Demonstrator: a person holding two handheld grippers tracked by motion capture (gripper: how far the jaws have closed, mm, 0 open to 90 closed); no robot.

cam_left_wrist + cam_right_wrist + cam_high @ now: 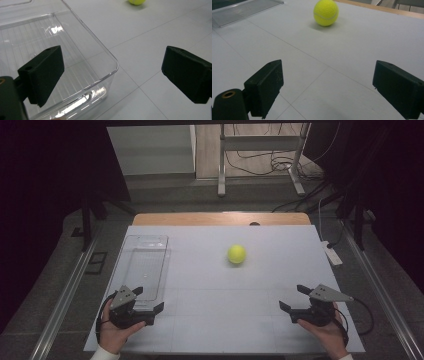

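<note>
A yellow-green tennis ball [236, 254] rests on the white table top, right of centre and toward the back; it also appears at the top of the left gripper view [137, 2] and of the right gripper view [326, 12]. A clear plastic tray [145, 265] lies on the left side of the table. My left gripper [149, 299] hovers at the tray's near end, open and empty, its jaws straddling the tray's near corner [110, 67]. At the front right my right gripper [294, 298] is open too, nothing between its jaws, aimed toward the ball.
The white table top [225, 315] has a wooden strip [220, 218] along its far edge. A white power strip [332, 253] lies off the right edge. Metal stand legs and cables [260, 165] stand on the floor behind.
</note>
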